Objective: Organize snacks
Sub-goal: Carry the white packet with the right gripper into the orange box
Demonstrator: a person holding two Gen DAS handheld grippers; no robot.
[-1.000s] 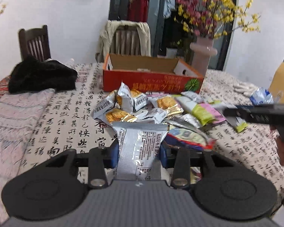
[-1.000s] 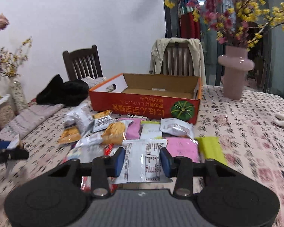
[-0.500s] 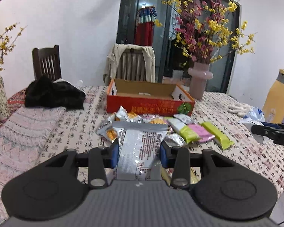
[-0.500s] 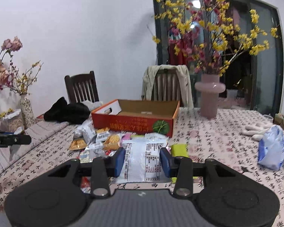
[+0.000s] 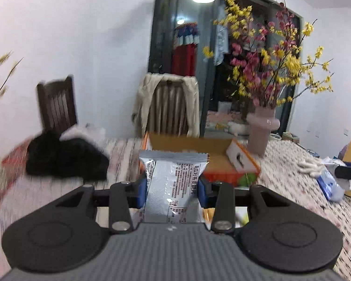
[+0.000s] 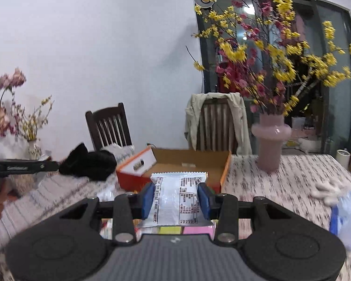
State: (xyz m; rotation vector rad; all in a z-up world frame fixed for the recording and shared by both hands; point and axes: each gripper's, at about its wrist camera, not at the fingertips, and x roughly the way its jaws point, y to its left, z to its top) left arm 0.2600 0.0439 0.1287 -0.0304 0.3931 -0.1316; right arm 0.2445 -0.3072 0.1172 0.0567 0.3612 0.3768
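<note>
My left gripper (image 5: 172, 187) is shut on a silver snack packet (image 5: 172, 185) and holds it up in the air, in front of the open orange cardboard box (image 5: 231, 157). My right gripper (image 6: 176, 199) is shut on a white snack packet (image 6: 177, 201) and holds it raised, with the same box (image 6: 199, 164) behind it. The box looks nearly empty inside. Yellow and pink packets (image 6: 187, 229) show on the table just under the right gripper. Most of the snack pile is hidden below both grippers.
A pink vase with flower branches (image 6: 270, 147) stands right of the box. A black cloth heap (image 5: 63, 157) lies at the left. A blue-white bag (image 6: 346, 217) and white gloves (image 6: 327, 189) lie at the right. Two chairs (image 6: 110, 126) stand behind the table. The left gripper shows in the right wrist view (image 6: 23, 167).
Both grippers have risen and tilted up with their packets still held. The snack pile has dropped out of view and the box now sits just behind the packets.
</note>
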